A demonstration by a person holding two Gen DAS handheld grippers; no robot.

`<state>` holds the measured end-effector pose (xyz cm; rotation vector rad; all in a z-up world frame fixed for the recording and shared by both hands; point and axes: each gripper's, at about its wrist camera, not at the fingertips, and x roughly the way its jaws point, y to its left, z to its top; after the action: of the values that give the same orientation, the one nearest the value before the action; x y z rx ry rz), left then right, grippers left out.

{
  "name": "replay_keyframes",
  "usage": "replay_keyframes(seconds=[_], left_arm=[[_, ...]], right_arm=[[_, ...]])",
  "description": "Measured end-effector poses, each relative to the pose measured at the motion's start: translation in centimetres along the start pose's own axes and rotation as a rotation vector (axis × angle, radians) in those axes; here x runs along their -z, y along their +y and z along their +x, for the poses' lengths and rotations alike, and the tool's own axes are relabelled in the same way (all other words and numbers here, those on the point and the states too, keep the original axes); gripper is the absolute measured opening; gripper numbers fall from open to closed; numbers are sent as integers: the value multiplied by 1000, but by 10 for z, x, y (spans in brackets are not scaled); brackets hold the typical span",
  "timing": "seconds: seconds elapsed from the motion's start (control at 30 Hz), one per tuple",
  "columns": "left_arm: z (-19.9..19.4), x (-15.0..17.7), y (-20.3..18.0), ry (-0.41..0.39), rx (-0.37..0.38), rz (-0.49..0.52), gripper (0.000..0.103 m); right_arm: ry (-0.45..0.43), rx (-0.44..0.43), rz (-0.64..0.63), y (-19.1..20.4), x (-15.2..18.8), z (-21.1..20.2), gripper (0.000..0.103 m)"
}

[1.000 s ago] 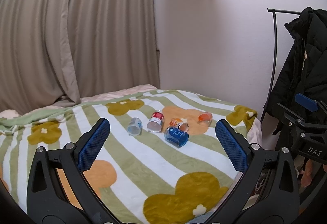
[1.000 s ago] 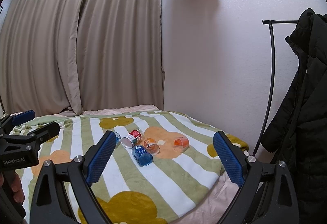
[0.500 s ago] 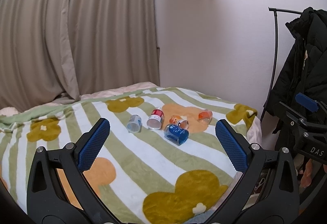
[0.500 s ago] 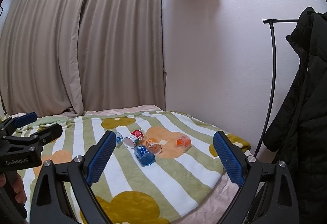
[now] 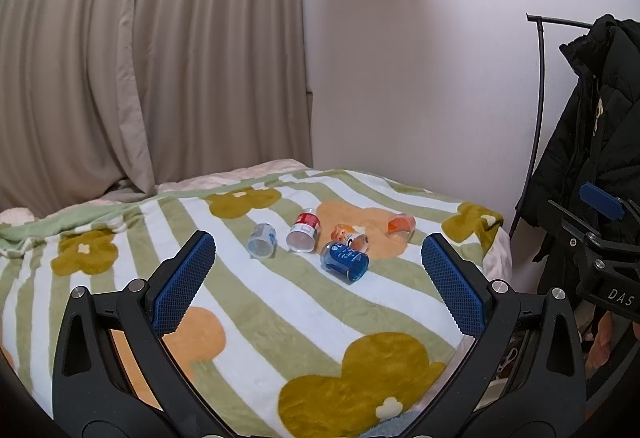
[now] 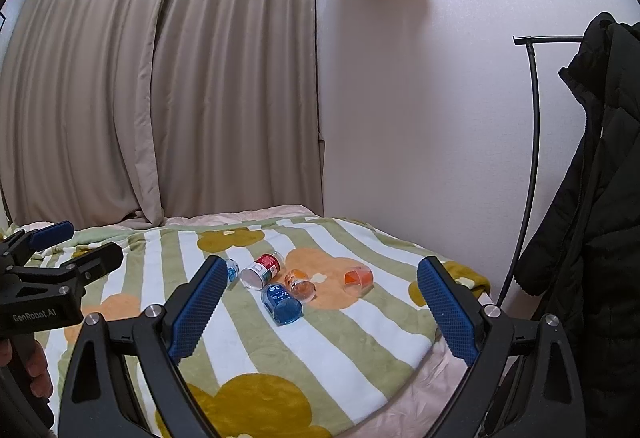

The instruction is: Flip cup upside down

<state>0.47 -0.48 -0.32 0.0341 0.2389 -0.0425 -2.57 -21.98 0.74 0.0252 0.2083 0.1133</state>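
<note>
Five small cups are lying on their sides on the bed, grouped on the striped, flower-printed blanket (image 5: 280, 322). Count, from the left in the left wrist view: one pale blue clear cup (image 5: 262, 240), one red-and-white cup (image 5: 304, 231), one dark blue cup (image 5: 345, 256), one small orange-patterned cup (image 5: 351, 235), one orange clear cup (image 5: 401, 225). None is standing upright or mouth-down.

The dark blue cup is lying nearest the tools, mouth toward the viewer, touching or just beside the small orange-patterned cup behind it. The red-and-white cup is sitting just beside the pale blue one. The orange clear cup is lying apart from the rest, toward the wall side.

Two tools are hovering above the near part of the bed, both well short of the cups. The left tool (image 5: 318, 274) is standing wide apart at the jaws, holding nothing. The right tool (image 6: 322, 298) is likewise spread wide and holding nothing. In the right wrist view the pale blue cup (image 6: 233, 270) is partly hidden behind one blue pad.

One beige curtain (image 6: 160, 98) is hanging behind the bed. One black coat (image 6: 600, 198) is hanging on a rack at the right.
</note>
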Motion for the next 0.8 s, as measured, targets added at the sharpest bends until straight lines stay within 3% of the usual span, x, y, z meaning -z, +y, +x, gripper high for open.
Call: replay_keyframes(seconds=[0.53,0.7,0.8], left_arm=[[15,-6,5,18,21,-8,103],[65,-31,10,64,58,33,103],[119,-47,12,133,92,67,103]], right_arm=[[14,-20,-8,4,5,6,95],[35,-39,-4,3,5,19,95],[48,-51,0,0,4,30,95]])
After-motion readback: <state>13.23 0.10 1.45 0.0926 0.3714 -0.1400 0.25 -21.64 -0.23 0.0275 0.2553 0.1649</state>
